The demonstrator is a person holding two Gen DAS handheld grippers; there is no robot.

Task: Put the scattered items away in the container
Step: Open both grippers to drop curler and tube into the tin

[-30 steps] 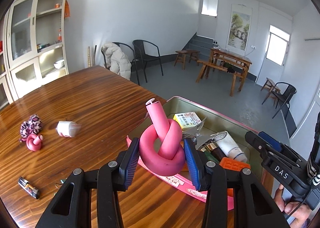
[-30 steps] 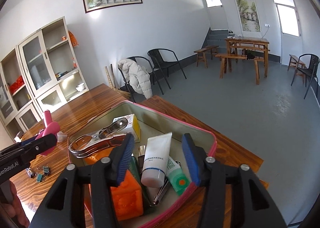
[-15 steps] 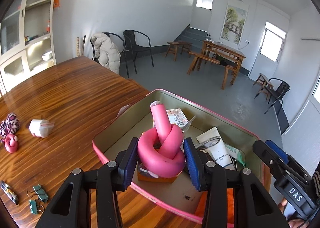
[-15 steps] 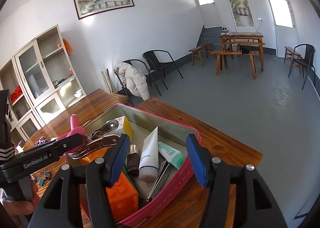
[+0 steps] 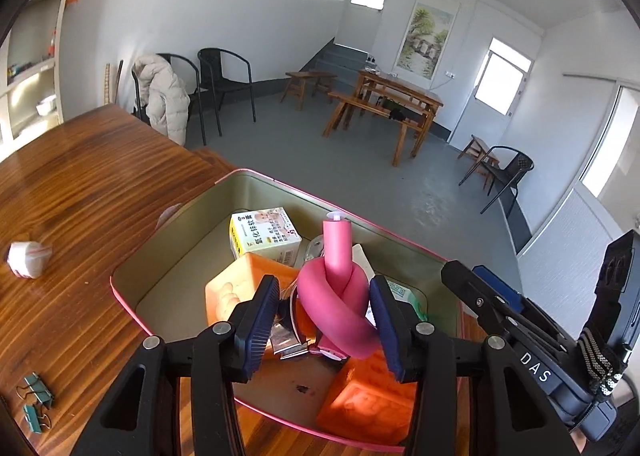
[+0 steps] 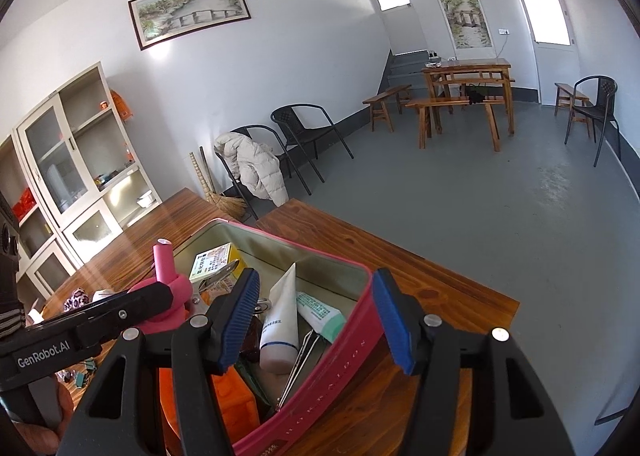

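Nearest us, our left tongs (image 5: 324, 320) have just been opening around the knotted pink foam roller (image 5: 336, 304), now down inside the pink-rimmed metal tin (image 5: 168, 252) among an orange block (image 5: 368, 404) and tubes. Our right tongs (image 6: 316, 320) stand apart astride its wall, gripping nothing. Farther left on the wooden surface (image 5: 80, 184), green binder clips (image 5: 34, 402) and a white tape roll (image 5: 26, 258) remain.

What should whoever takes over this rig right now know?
Left claw: open, jaws just been opening; pink curler sits loose between them, inside the tin.
Right claw: open, jaws just been opening, astride the tin's wall, holding nothing.
Done: box, tubes and orange blocks are in the tin.
Left: pull the left claw clear, then collect the white roll and binder clips from the table.
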